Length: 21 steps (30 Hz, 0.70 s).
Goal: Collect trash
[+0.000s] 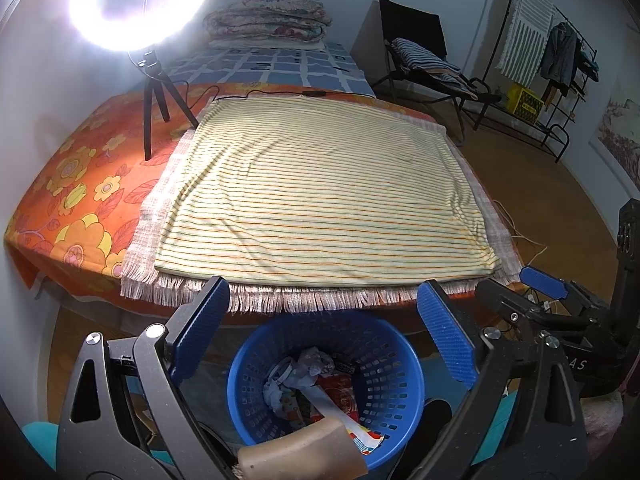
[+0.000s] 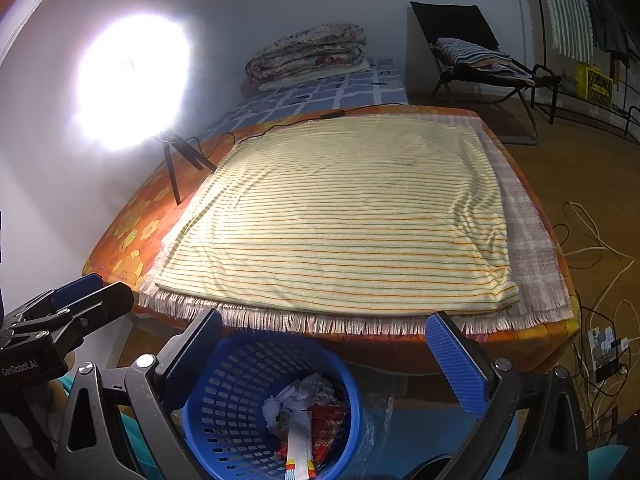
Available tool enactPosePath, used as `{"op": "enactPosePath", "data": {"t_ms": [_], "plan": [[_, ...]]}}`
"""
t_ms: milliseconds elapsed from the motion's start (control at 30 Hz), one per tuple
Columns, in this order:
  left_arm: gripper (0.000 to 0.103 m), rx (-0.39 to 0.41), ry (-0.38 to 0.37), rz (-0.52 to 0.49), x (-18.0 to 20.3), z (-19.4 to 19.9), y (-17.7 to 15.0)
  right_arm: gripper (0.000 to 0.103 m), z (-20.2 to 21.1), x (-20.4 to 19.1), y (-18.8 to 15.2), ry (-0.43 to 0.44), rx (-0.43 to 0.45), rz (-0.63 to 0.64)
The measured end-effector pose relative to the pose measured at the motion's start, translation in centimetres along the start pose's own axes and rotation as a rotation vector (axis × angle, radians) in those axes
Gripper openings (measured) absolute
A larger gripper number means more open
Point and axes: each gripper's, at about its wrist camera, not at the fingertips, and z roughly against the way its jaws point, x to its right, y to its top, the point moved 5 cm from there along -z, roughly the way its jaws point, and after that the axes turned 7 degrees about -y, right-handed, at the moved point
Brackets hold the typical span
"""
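Trash (image 1: 316, 384) already sits in the blue basket (image 1: 384, 344) on the floor at the bed's near edge; striped cloth (image 1: 320, 192) on the bed shows no litter, so collection looks about done, w/ maybe a last scan left. Left gripper (image 1: 320, 332) hangs over the basket, jaws wide, nothing held. Right gripper (image 2: 324, 356) likewise spread and bare. Contents: crumpled white paper, red wrapper, a striped carton, prob. a cardboard tube at the rim, blurry.

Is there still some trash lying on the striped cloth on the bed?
No, the striped cloth lies bare, and the wrappers and crumpled paper sit inside the blue basket.
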Motion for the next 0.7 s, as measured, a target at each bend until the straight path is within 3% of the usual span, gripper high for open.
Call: {"op": "enactPosePath", "data": {"t_ms": [700], "plan": [[0.097, 0.001, 0.051, 0.002, -0.6, -0.8, -0.2, 0.103, -1.2, 0.1, -0.1, 0.001, -0.028, 0.000]]}}
